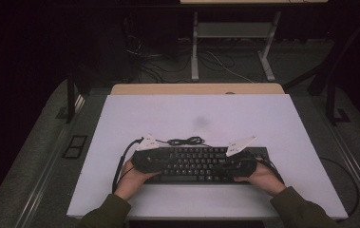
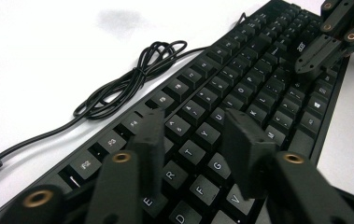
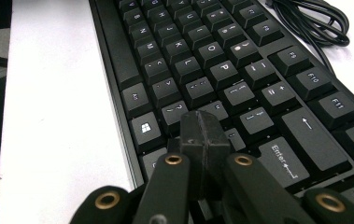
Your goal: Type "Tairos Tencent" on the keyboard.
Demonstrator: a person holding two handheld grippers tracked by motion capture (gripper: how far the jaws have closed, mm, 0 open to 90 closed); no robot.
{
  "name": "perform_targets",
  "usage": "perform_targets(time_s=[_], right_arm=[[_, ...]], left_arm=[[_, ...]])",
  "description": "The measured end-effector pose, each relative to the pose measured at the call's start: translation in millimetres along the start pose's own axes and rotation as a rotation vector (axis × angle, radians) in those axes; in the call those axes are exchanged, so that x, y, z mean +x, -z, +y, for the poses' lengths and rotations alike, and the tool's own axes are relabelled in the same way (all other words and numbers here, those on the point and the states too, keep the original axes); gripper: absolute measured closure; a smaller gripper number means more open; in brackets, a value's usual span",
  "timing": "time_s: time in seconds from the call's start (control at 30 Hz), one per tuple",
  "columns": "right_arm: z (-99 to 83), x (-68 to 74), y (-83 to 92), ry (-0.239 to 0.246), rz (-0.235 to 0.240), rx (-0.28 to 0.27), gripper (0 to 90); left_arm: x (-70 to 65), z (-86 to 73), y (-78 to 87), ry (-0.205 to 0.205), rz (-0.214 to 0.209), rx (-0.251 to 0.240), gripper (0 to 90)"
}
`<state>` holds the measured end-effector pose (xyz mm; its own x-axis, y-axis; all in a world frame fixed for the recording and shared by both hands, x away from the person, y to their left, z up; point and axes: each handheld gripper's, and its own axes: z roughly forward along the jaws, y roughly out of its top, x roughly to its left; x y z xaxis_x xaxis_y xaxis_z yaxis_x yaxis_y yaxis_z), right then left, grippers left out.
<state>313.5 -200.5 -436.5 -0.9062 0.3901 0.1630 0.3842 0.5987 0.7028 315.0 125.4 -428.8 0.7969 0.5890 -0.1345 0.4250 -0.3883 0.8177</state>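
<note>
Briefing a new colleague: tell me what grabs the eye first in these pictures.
A black keyboard lies near the front edge of the white table, with a person's hands holding tongs over each end. The right tongs are shut, tips pressed together over keys near Enter; the left tongs stand apart above the letter keys. A coiled black cable lies just behind the keyboard.
</note>
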Motion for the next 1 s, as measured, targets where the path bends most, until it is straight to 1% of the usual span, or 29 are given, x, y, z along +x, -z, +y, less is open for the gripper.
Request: perform_targets(time_s=[0.07, 0.3, 0.37, 0.47, 0.5, 0.53, 0.57, 0.73, 0.8, 0.83, 0.87, 1.0], right_arm=[[0.0, 0.0, 0.0, 0.0, 0.0, 0.0, 89.5], [0.0, 0.0, 0.0, 0.001, 0.001, 0.0, 89.5], [-0.1, 0.1, 0.0, 0.002, 0.0, 0.001, 89.5], [-0.1, 0.4, 0.0, 0.003, -0.002, 0.001, 89.5], [-0.1, 0.4, 0.0, 0.005, -0.002, 0.001, 89.5], [-0.1, 0.5, 0.0, 0.005, -0.001, 0.001, 89.5], [-0.1, 0.6, 0.0, 0.006, -0.002, 0.002, 89.5], [-0.3, 0.7, -0.1, 0.008, -0.002, -0.001, 89.5], [-0.4, 0.6, 0.0, 0.007, -0.002, -0.001, 89.6], [-0.4, 0.6, 0.0, 0.008, -0.001, -0.001, 89.5], [-0.4, 0.7, -0.1, 0.008, -0.001, -0.001, 89.5], [-0.4, 0.8, -0.1, 0.009, -0.002, -0.001, 89.6]], left_arm=[[0.3, 0.2, -1.3, 0.006, -0.003, 0.004, 63.8], [1.0, 3.0, -4.1, -0.006, -0.021, 0.027, 80.3], [1.0, 3.7, -4.9, -0.003, -0.023, 0.034, 84.4], [2.5, 4.6, -5.8, 0.002, -0.027, 0.04, 88.7], [3.3, 4.9, -6.3, 0.003, -0.03, 0.041, 89.3], [4.6, 5.4, -6.1, -0.01, -0.032, 0.054, 89.3], [4.7, 5.6, -7.1, -0.005, -0.032, 0.052, 89.4], [5.4, 7.2, -11.5, -0.018, -0.031, 0.082, 89.4], [4.4, 6.9, -13.4, -0.012, -0.032, 0.087, 89.4], [4.8, 6.8, -14.0, -0.019, -0.033, 0.095, 89.4], [4.3, 6.5, -14.8, -0.017, -0.033, 0.099, 89.4], [4.6, 6.0, -16.2, -0.035, -0.032, 0.126, 89.4]])
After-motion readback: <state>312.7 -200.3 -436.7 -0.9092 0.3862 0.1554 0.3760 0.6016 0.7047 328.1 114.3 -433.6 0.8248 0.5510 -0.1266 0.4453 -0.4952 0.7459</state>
